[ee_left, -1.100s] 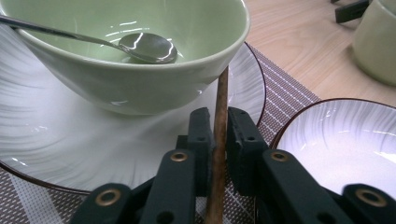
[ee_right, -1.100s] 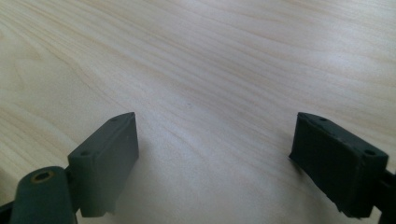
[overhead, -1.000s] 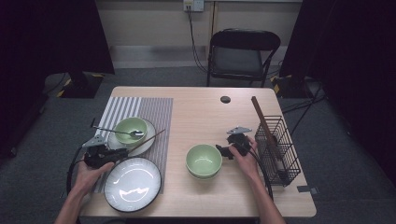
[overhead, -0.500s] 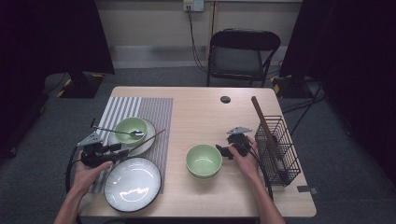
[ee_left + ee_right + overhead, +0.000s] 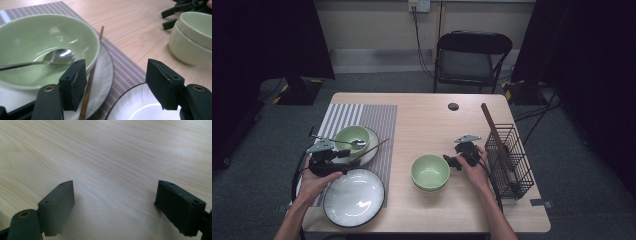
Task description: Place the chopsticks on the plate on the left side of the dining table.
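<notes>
My left gripper [image 5: 346,158] [image 5: 116,75] hovers over the striped placemat [image 5: 362,116], between a green bowl [image 5: 351,136] [image 5: 37,42] and a large white plate [image 5: 353,197] [image 5: 132,110]. Its jaws have just been opening and stand open, gripping nothing. A wooden chopstick [image 5: 374,146] [image 5: 96,52] leans on the bowl's rim and passes close by one jaw. A spoon [image 5: 339,142] [image 5: 58,56] lies in the bowl, which sits on a small white plate [image 5: 105,72]. My right gripper [image 5: 451,162] [image 5: 115,195] is open over bare wood, beside two stacked green bowls [image 5: 430,171] [image 5: 192,37].
A black wire rack [image 5: 512,155] with a long wooden stick in it stands at the table's right edge. A small black disc [image 5: 453,106] lies at the back of the table. A folding chair [image 5: 472,55] stands behind the table.
My left gripper has risen a little from the large plate's rim toward the green bowl, and its jaws have spread apart. The right gripper has stayed still.
</notes>
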